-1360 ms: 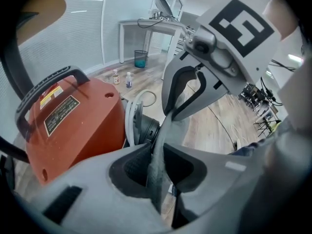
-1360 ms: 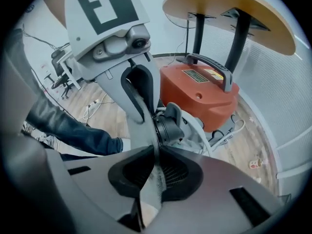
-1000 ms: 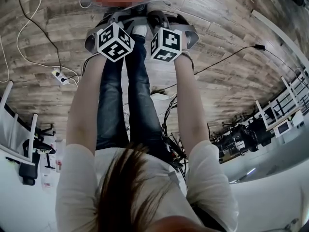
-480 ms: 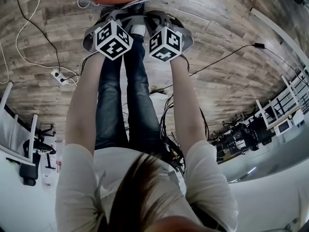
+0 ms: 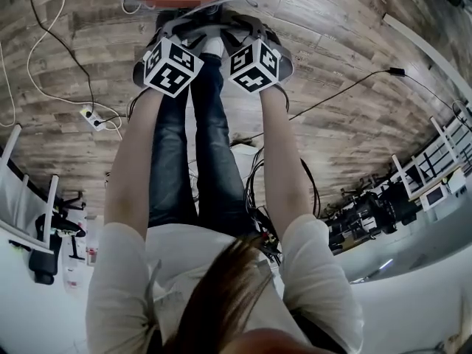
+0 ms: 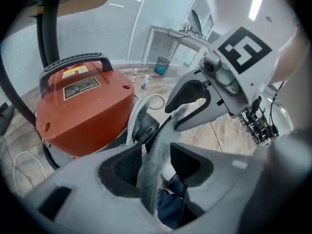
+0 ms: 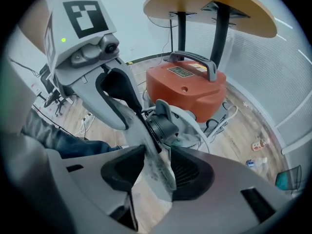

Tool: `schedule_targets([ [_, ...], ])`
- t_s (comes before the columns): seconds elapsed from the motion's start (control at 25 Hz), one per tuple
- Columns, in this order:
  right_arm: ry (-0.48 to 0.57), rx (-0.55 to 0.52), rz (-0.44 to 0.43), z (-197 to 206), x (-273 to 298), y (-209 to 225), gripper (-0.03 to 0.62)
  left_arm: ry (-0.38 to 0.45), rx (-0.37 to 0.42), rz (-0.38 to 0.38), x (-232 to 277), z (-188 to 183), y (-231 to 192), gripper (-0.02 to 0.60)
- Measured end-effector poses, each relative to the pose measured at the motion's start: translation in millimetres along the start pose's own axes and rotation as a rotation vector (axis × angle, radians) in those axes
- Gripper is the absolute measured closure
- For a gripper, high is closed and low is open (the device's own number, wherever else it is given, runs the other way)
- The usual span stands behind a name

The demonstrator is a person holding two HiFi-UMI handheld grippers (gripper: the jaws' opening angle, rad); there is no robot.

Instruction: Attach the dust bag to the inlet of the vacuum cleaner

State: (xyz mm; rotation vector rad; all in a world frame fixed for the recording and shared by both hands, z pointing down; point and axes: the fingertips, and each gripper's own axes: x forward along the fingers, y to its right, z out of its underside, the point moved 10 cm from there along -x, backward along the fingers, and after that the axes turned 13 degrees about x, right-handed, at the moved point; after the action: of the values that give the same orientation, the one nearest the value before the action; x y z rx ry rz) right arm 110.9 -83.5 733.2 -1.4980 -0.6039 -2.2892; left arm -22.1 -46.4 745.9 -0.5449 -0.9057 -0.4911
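Note:
The orange vacuum cleaner (image 6: pixel 83 106) (image 7: pixel 190 87) stands on the wooden floor, its black round inlet (image 6: pixel 146 128) (image 7: pixel 163 126) facing me. The grey dust bag (image 6: pixel 152 172) (image 7: pixel 158 172) hangs as a fabric strip in front of the inlet. My left gripper (image 6: pixel 156 157) (image 5: pixel 177 28) has this fabric between its jaws; they are opening, with a gap beside the right pad. My right gripper (image 7: pixel 153 165) (image 5: pixel 247 28) is also opening; the bag leans on its right pad, clear of the left one. Each gripper shows in the other's view, at the bag's top edge.
A round wooden table (image 7: pixel 209 9) on black legs stands over the vacuum. White cables and a power strip (image 5: pixel 92 116) lie on the floor at left, a black cable (image 5: pixel 346 87) at right. Small bottles (image 7: pixel 258 145) sit by the wall. The person's legs (image 5: pixel 199 161) are below the grippers.
Both marker cubes have rolled slightly and sit a little closer to the vacuum's front. The hands otherwise stay in place.

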Motion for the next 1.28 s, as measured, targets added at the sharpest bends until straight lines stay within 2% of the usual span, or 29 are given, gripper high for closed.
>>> schedule_targets([
  [0.08, 0.019, 0.032, -0.002, -1, -3, 0, 0.405, 0.021, -0.034, -0.020, -4, 0, 1, 0.387],
  [0.28, 0.068, 0.056, 0.009, -9, -19, -3, 0.407, 0.065, -0.125, -0.053, -18, -2, -1, 0.388],
  [0.36, 0.102, 0.091, 0.012, -13, -28, -3, 0.418, 0.094, -0.155, -0.065, -27, -5, -3, 0.388],
  [0.52, 0.192, 0.187, 0.021, -23, -46, -3, 0.470, 0.175, -0.190, -0.123, -51, -21, -7, 0.442],
  [0.64, 0.240, 0.224, 0.045, -27, -59, -6, 0.548, 0.232, -0.187, -0.171, -66, -32, -4, 0.487],
  [0.76, 0.259, 0.226, 0.070, -31, -72, -11, 0.583, 0.274, -0.175, -0.210, -81, -41, 0, 0.530],
  [0.92, 0.313, 0.263, 0.096, -38, -92, -15, 0.591, 0.321, -0.166, -0.254, -99, -53, 6, 0.563],
  [1.28, 0.501, 0.415, 0.130, -73, -166, -39, 0.592, 0.448, -0.172, -0.347, -170, -82, 20, 0.565],
])
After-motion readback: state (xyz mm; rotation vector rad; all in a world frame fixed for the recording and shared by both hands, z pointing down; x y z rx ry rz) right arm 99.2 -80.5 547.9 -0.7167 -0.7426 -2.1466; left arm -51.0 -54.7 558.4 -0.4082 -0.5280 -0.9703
